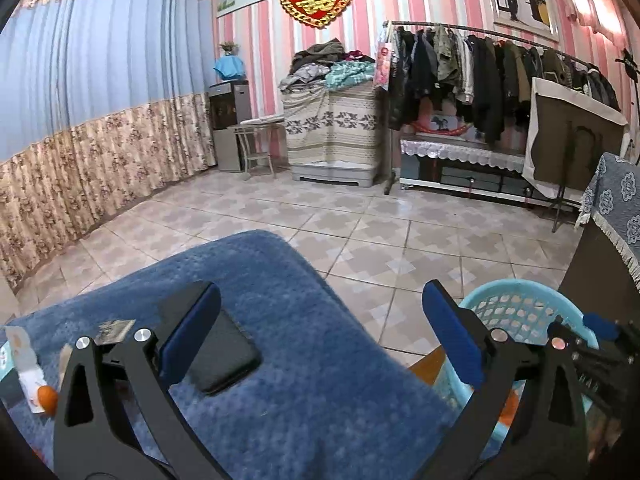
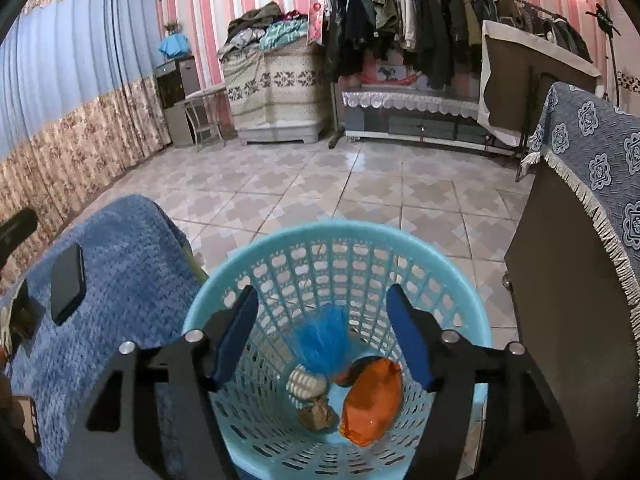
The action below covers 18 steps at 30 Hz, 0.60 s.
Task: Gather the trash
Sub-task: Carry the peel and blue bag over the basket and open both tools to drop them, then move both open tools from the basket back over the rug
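Observation:
A light blue plastic waste basket (image 2: 452,276) stands on the floor beside a table under a blue cloth (image 1: 304,320). It holds an orange wrapper (image 2: 372,404), a blue plastic scrap (image 2: 324,340), a white ribbed piece (image 2: 307,385) and a brown scrap (image 2: 318,414). My right gripper (image 2: 322,336) hangs open and empty over the basket's mouth. My left gripper (image 1: 320,338) is open and empty above the cloth. A white wrapper with an orange piece (image 1: 34,376) and a small silver packet (image 1: 116,330) lie on the cloth at the left. The basket also shows in the left wrist view (image 1: 516,312).
A black phone (image 1: 228,354) lies on the cloth next to my left gripper's left finger. A dark cabinet with a patterned blue cover (image 2: 576,280) stands right of the basket. Tiled floor (image 1: 360,232) stretches to a clothes rack (image 1: 500,76) and covered furniture at the far wall.

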{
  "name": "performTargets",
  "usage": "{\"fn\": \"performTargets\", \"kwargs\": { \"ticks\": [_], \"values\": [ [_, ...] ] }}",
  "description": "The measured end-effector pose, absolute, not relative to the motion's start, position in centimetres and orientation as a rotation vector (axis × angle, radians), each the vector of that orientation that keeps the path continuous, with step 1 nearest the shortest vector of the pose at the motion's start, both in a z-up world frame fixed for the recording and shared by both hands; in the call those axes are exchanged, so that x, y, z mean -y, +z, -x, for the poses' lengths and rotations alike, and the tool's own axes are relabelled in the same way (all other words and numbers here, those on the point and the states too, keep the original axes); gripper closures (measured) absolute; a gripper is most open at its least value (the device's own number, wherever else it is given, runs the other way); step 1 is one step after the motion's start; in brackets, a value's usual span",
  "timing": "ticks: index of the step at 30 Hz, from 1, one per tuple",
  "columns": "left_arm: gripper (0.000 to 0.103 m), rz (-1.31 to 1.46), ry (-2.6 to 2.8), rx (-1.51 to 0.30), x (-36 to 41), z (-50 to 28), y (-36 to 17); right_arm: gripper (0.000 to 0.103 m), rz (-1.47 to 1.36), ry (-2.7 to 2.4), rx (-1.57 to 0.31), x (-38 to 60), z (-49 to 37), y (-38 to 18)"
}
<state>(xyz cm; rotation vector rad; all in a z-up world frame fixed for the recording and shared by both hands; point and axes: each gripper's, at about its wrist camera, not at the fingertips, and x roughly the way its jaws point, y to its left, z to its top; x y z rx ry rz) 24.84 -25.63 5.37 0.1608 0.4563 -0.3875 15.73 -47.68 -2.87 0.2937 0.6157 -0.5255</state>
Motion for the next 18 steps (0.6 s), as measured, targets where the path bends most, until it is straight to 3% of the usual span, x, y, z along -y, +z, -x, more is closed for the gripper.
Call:
{"fn": "performTargets", "kwargs": {
  "ticks": [3, 5, 18],
  "values": [
    [0.005, -0.151, -0.366, -0.454, 23.6, -24.2, 5.9, 0.017, -0.279, -0.530, -0.595, 47.0, -15.8, -2.3],
    [0.005, -0.145, -0.350, -0.444, 22.2, -23.7, 6.3, 0.012, -0.258, -0.542, -0.583, 46.2, -16.0, -2.0],
    [0.005, -0.097, -0.230, -0.440, 14.1, -21.8, 6.9, 0.005, -0.193, -0.474, -0.516, 41.4, -17.3, 0.1]
  ]
}}
